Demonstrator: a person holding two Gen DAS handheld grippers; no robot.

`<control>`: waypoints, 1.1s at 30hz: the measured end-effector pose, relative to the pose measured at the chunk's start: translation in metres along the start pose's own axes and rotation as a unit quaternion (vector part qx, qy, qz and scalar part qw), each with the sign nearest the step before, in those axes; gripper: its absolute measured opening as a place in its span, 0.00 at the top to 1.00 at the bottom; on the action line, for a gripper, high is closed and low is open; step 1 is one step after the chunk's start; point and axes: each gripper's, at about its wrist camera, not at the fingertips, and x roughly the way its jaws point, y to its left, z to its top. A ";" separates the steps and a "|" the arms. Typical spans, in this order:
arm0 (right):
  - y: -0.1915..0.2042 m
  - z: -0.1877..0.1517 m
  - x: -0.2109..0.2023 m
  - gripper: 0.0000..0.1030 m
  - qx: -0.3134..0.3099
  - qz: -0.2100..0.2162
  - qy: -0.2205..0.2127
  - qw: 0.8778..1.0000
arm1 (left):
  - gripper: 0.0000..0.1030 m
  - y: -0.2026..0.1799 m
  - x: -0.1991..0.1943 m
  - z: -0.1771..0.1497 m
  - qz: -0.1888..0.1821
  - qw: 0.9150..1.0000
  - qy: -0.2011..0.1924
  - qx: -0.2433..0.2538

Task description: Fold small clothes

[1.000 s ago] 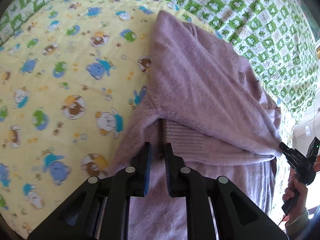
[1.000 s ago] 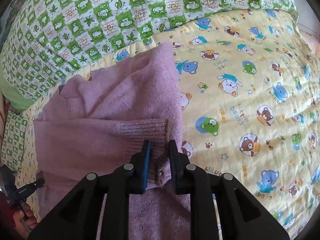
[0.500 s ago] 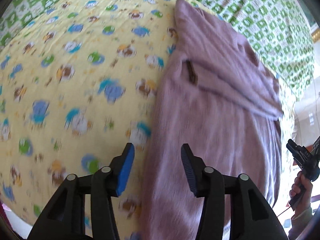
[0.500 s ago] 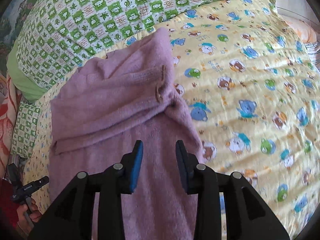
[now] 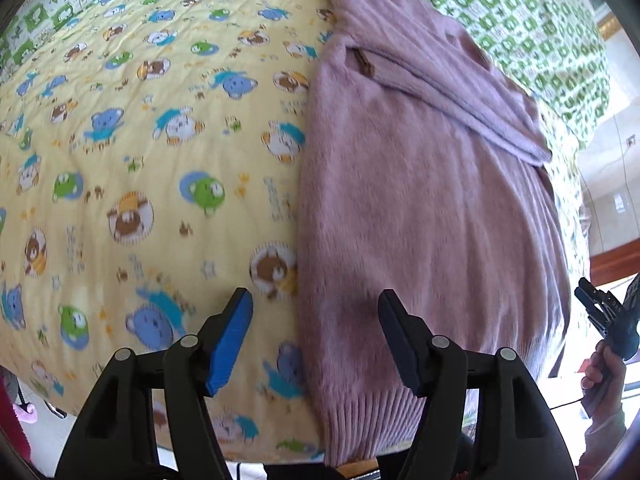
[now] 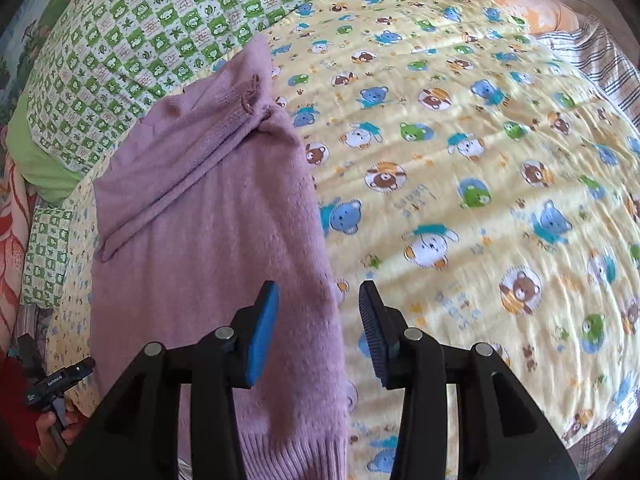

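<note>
A lilac knitted sweater (image 5: 420, 200) lies flat on a yellow bear-print blanket (image 5: 140, 140), both sleeves folded across its chest, ribbed hem towards me. It also shows in the right wrist view (image 6: 208, 248). My left gripper (image 5: 316, 332) is open and empty, hovering over the sweater's left lower edge. My right gripper (image 6: 316, 320) is open and empty, hovering over the sweater's right lower edge. Each view shows the other gripper, the right one (image 5: 608, 316) and the left one (image 6: 56, 380), at its side.
A green and white checked quilt (image 6: 160, 20) lies beyond the sweater's collar. The yellow blanket (image 6: 480, 200) spreads wide to the right in the right wrist view. A striped cloth (image 6: 600, 60) lies at the far right. The bed's near edge runs below the hem.
Both grippers let go of the sleeve cuffs, opened, and pulled back from the chest to the hem. The sleeves now lie folded across the sweater.
</note>
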 end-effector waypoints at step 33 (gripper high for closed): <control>-0.021 -0.083 0.006 0.90 0.033 0.155 0.047 0.986 | 0.96 0.004 0.009 -0.047 -0.128 0.990 0.039 -0.030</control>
